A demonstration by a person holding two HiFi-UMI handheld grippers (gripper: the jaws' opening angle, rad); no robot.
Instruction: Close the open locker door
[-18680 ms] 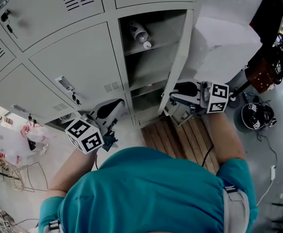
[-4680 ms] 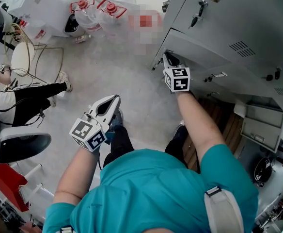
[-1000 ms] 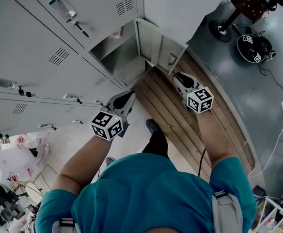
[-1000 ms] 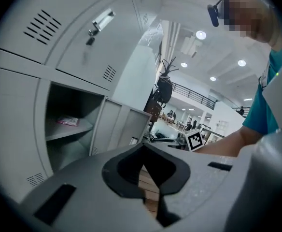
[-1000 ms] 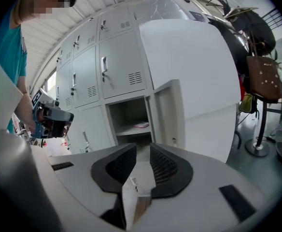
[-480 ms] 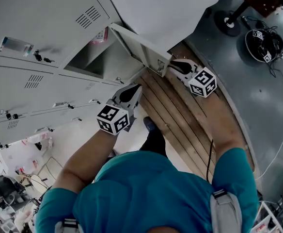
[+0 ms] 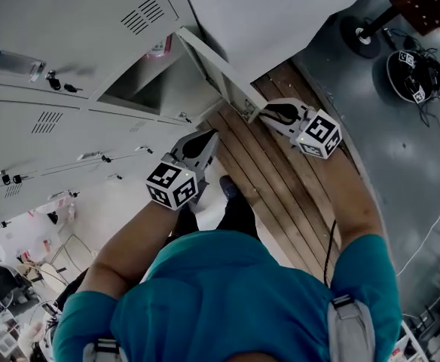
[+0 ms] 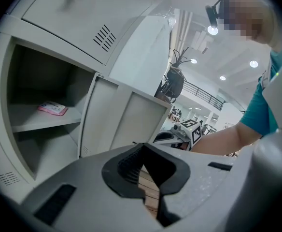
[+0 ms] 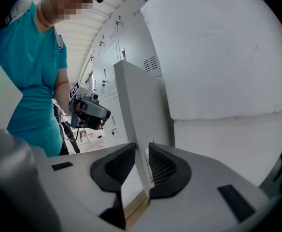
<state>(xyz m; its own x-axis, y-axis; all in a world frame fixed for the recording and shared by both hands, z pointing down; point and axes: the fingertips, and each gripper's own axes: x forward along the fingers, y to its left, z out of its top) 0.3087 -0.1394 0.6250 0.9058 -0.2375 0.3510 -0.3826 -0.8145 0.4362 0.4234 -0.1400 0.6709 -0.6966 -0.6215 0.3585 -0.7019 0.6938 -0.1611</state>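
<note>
The grey open locker door (image 7: 205, 62) stands out edge-on from the locker bank. Its free edge (image 9: 141, 105) runs between the jaws of my right gripper (image 9: 142, 149). Those jaws have just been opening; the right pad lies against the door and a gap shows at the left pad. In the head view the right gripper (image 7: 252, 111) meets the door's lower corner. My left gripper (image 7: 211, 134) hangs shut and empty before the open compartment (image 8: 39, 120), apart from the door (image 8: 131, 124). A pink packet (image 8: 51, 108) lies on the shelf inside.
Closed locker doors (image 7: 54, 21) fill the left. A white pillar (image 9: 218, 57) stands just behind the open door. Wooden slats (image 7: 280, 179) cover the floor below, with the person's shoe (image 7: 229, 187) on them. A black stand base (image 7: 363, 32) and a cabled device (image 7: 416, 74) sit at the right.
The right gripper has come up from below the door and now straddles its free edge. The left gripper has shifted toward the open compartment. The door now shows more edge-on.
</note>
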